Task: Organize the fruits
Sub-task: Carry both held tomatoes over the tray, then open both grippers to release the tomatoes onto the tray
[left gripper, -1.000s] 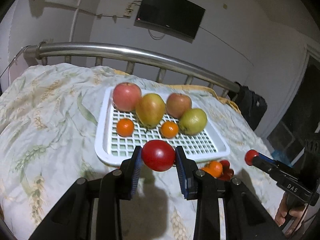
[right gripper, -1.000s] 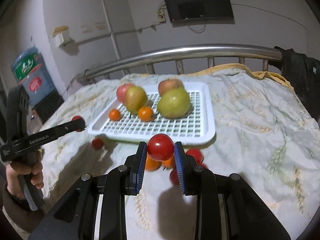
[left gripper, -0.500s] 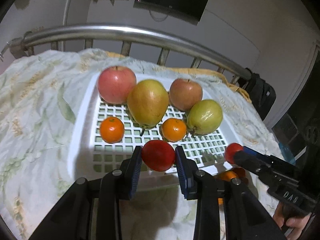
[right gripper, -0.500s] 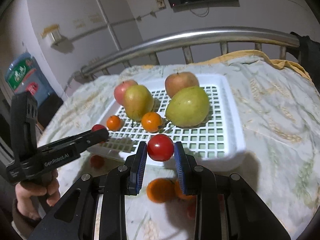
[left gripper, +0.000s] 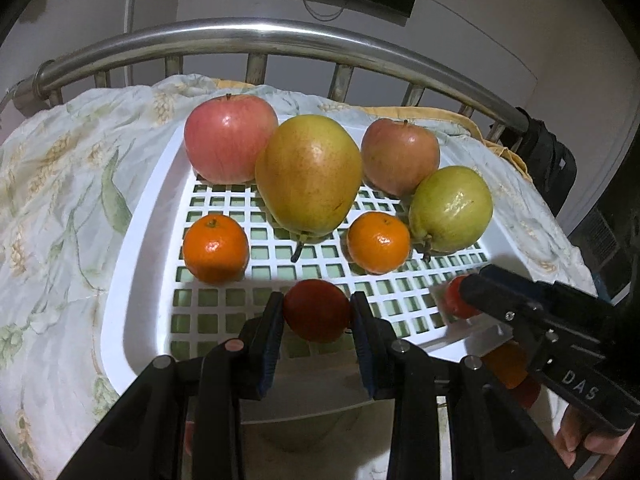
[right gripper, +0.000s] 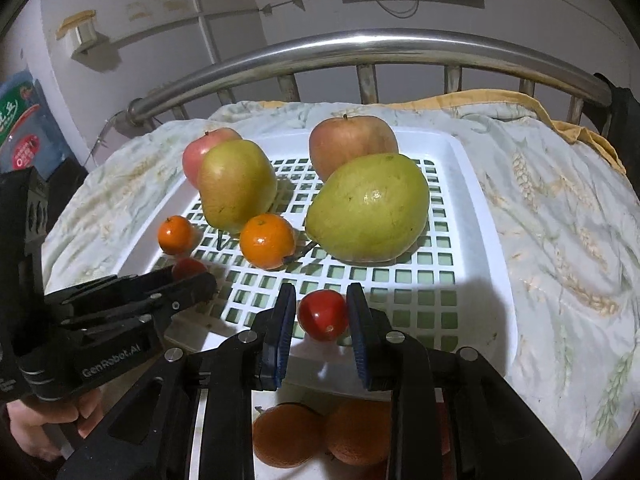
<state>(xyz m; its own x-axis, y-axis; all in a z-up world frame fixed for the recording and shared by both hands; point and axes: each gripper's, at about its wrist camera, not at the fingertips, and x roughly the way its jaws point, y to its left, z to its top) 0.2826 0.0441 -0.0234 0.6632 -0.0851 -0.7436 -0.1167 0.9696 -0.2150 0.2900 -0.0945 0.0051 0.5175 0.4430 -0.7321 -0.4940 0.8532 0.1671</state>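
Both grippers had come forward from the bedspread (right gripper: 560,216) since a second ago, and each now hung over the near end of the white slotted tray (left gripper: 132,264) instead of short of it. The left gripper (left gripper: 317,316) was clamped on a red tomato (left gripper: 316,310), pads pressed to both its sides, above the front middle of the grid. The right gripper (right gripper: 322,312) carried its own smaller tomato (right gripper: 323,314); the fruit sat against the left pad with a sliver of gap at the right one, so I could not tell how firmly it was gripped. Both tomatoes were round, with no long axis to speak of. Behind them two apples (left gripper: 231,138), two pears (left gripper: 308,174) and two tangerines (left gripper: 216,248) kept their rows; the pears lay with stems pointing toward the grippers. More oranges (right gripper: 288,436) lay on the bed below the tray's front edge
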